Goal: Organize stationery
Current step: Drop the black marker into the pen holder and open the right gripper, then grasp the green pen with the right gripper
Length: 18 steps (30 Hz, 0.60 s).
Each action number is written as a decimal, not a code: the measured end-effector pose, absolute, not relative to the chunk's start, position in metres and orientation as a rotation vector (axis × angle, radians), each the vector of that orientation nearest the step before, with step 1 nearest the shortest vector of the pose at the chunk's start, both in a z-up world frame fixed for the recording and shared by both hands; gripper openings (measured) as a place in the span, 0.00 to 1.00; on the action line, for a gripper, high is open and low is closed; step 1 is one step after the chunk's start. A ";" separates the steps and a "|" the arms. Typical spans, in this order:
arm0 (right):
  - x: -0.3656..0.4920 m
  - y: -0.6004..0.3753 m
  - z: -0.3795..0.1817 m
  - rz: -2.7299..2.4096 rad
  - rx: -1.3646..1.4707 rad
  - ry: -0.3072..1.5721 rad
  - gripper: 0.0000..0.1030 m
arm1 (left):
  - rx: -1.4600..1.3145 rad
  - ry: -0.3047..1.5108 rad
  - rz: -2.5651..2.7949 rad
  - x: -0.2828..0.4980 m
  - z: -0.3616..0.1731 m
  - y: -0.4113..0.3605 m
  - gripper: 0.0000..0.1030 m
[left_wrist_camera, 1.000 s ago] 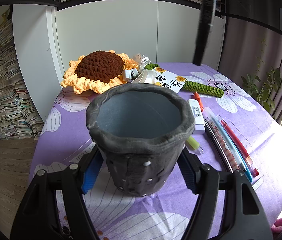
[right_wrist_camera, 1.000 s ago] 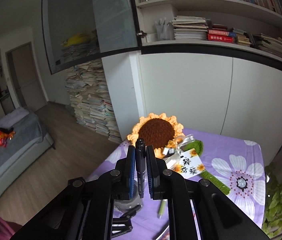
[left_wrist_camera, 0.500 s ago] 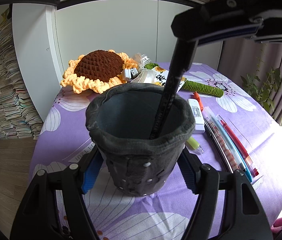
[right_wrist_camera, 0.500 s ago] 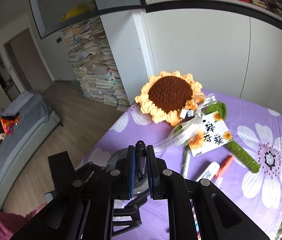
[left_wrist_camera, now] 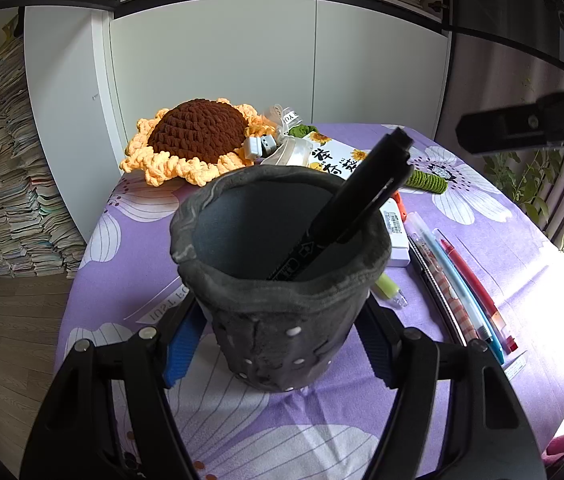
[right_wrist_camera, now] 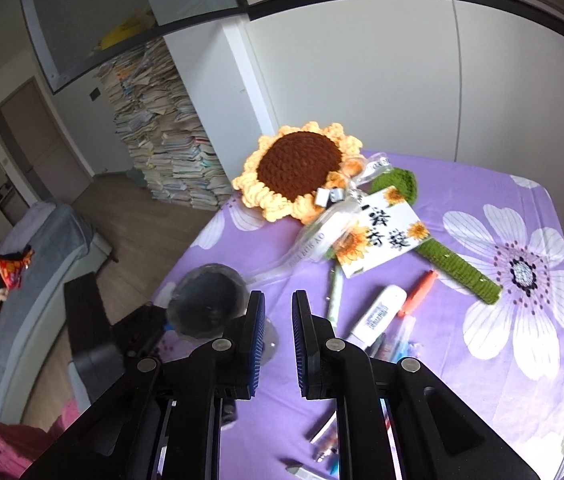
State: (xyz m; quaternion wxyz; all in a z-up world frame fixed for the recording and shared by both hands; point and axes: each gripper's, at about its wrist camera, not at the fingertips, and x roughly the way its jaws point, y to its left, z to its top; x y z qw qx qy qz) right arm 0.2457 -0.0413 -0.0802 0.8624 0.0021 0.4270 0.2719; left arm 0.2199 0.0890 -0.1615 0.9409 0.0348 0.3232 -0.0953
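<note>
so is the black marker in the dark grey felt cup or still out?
In. The black marker leans inside the dark grey felt cup, cap end above its rim.

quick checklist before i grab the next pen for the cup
1. Black marker inside the cup, leaning on its rim: ok.
2. Right gripper empty, jaws slightly apart, clear of the marker: ok.
3. Left gripper clamped on the cup's sides: ok.
4. Cup upright on the purple cloth: ok.
5. Room in the cup for more: ok, only the marker shows inside.
6. Next pen free to lift: cannot tell; the pens lie packed side by side to the right of the cup.
</note>
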 end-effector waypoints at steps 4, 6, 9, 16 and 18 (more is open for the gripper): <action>0.249 -0.055 -0.106 0.474 -0.034 0.977 0.12 | 0.072 0.659 -0.194 0.220 -0.162 0.088 0.67; 0.250 -0.055 -0.119 0.472 -0.041 1.009 0.12 | 0.071 0.660 -0.194 0.220 -0.161 0.089 0.67; 0.251 -0.045 -0.139 0.507 -0.046 1.070 0.12 | 0.071 0.660 -0.195 0.219 -0.162 0.088 0.67; 0.258 -0.022 -0.176 0.478 -0.135 1.128 0.12 | 0.071 0.660 -0.195 0.220 -0.161 0.089 0.67; 0.261 -0.020 -0.182 0.474 -0.148 1.140 0.12 | 0.071 0.660 -0.195 0.220 -0.161 0.089 0.67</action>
